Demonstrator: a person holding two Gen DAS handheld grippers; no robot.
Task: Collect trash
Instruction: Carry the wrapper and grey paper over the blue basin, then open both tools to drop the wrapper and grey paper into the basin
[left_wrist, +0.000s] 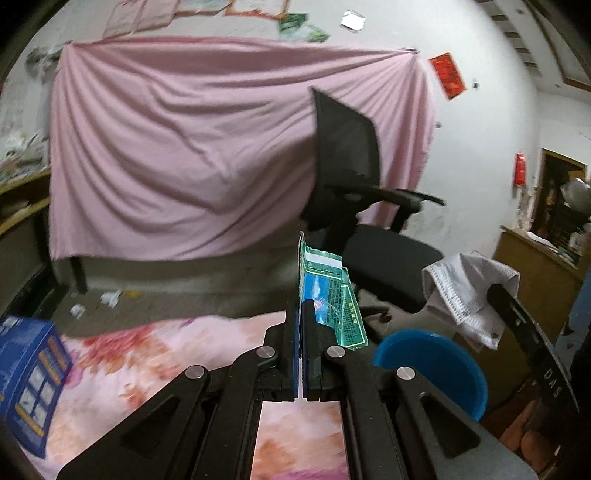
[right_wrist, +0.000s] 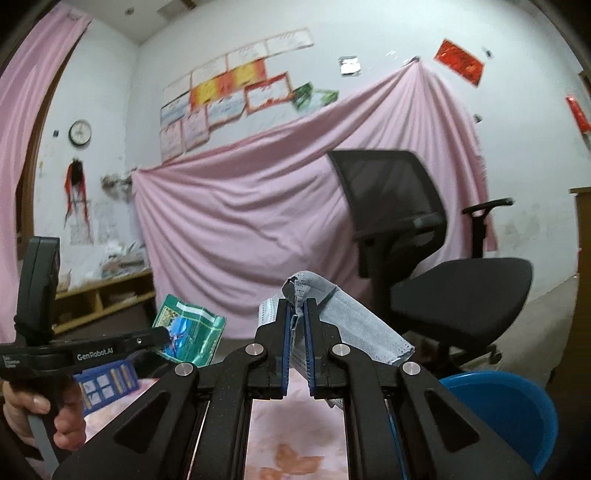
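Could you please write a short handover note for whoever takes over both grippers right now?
Left gripper: shut on the green snack wrapper, held up in the air.
Right gripper: shut on the grey face mask, also lifted.
Blue bin: low on the right, beside the floral cloth.
Done: both pieces picked up.
Left: carry each over the bin and release. White scraps lie on the floor beyond; the blue box may not be trash.

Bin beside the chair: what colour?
Blue bin, plain, no pattern; clearest in the right wrist view.
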